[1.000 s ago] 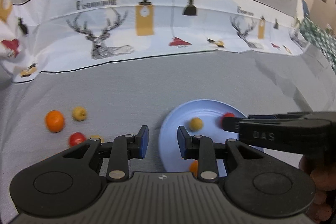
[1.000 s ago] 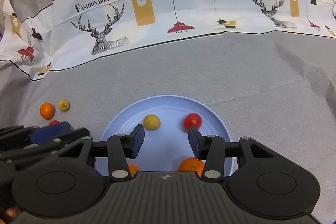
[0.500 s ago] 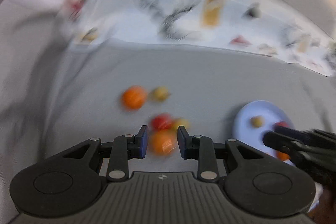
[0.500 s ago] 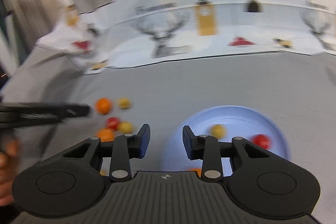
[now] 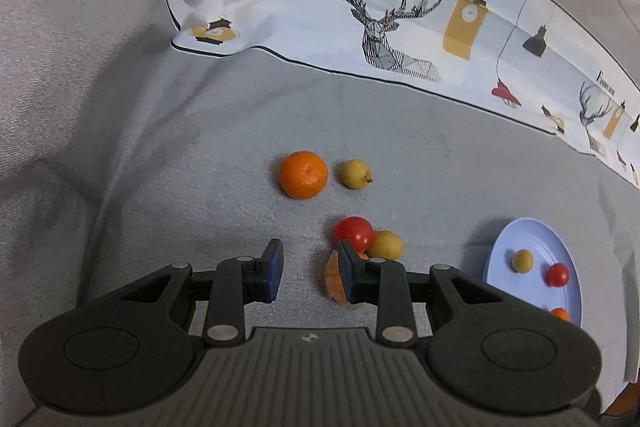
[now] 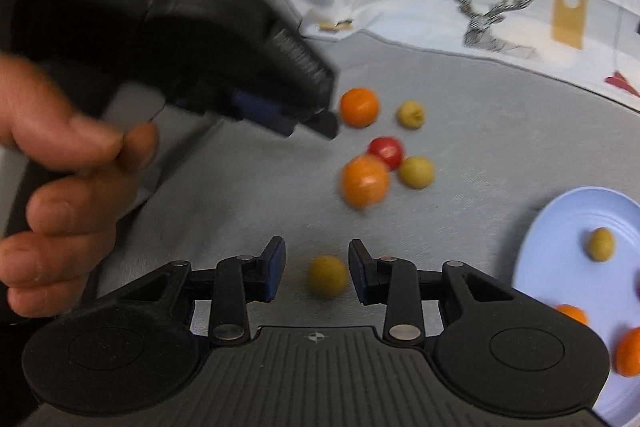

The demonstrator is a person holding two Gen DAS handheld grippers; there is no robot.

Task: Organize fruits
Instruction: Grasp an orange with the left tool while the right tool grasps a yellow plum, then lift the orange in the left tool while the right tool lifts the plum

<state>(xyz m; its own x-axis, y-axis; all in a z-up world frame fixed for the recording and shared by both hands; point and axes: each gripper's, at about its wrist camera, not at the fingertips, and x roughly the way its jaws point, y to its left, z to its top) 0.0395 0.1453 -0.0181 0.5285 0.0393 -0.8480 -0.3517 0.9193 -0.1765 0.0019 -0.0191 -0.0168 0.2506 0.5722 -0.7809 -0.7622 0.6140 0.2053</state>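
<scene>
Loose fruit lies on the grey cloth: a far orange beside a small yellow fruit, then a red fruit, a yellow fruit and a near orange partly hidden behind my right fingertip. My left gripper is open and empty just left of that cluster. In the right wrist view my right gripper is open with a yellow fruit between its fingers, on the cloth. The left gripper shows there above the fruit. The blue plate holds several fruits.
A white printed cloth with deer and lamps lies folded along the back. The plate sits at the right in the right wrist view. A hand holds the left gripper at the left.
Both grippers have swung left from over the plate to the loose fruit. The right gripper now has a yellow fruit between its open fingers.
</scene>
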